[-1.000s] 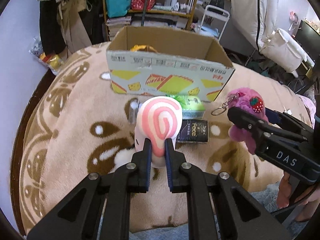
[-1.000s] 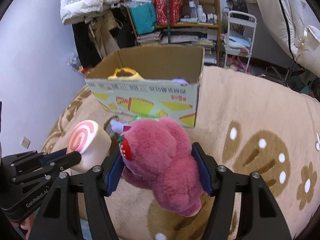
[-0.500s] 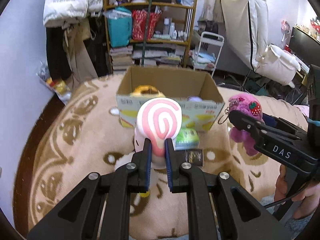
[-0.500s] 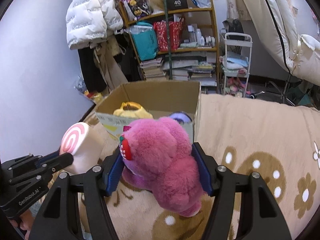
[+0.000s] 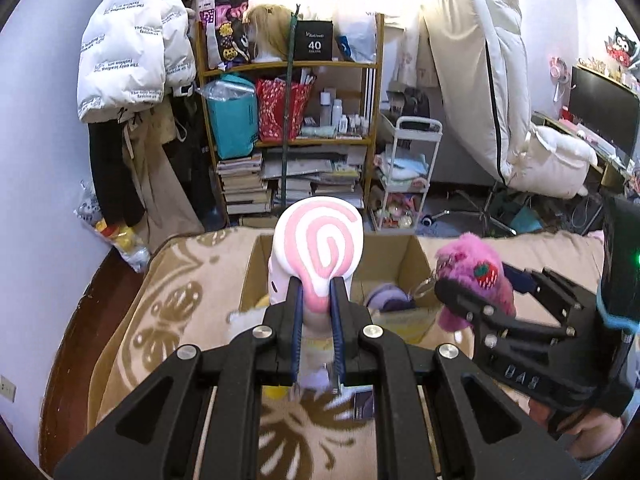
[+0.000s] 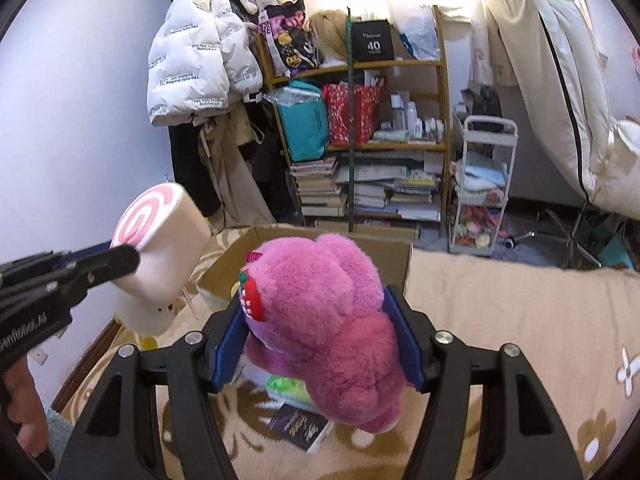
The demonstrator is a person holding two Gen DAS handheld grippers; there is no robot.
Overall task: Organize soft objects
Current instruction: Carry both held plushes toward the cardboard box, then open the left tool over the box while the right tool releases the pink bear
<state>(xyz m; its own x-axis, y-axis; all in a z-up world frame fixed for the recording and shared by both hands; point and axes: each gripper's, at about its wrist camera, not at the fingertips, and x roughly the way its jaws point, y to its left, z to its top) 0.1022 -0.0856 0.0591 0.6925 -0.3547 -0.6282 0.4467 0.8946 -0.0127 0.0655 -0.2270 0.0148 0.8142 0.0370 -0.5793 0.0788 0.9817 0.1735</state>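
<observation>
My left gripper (image 5: 316, 292) is shut on a white plush roll with a pink swirl face (image 5: 320, 248), lifted in front of the open cardboard box (image 5: 416, 256). The same swirl plush (image 6: 160, 240) shows at the left of the right wrist view, in the left gripper (image 6: 120, 258). My right gripper (image 6: 316, 336) is shut on a fluffy pink bear with a strawberry tag (image 6: 320, 308), held above the bed near the box (image 6: 400, 256). The pink bear (image 5: 476, 280) also appears at the right of the left wrist view. A purple soft toy (image 5: 384, 296) lies inside the box.
The beige patterned blanket (image 6: 520, 320) covers the bed. A green packet (image 6: 288, 388) and a dark booklet (image 6: 300, 426) lie on it below the bear. Behind the box stand a cluttered shelf (image 5: 288, 120), a white trolley (image 5: 408, 176) and hanging coats (image 5: 132, 60).
Both grippers have risen with their plush toys and tilted up, so the box now sits lower in view and more of the room shows. The grips are unchanged.
</observation>
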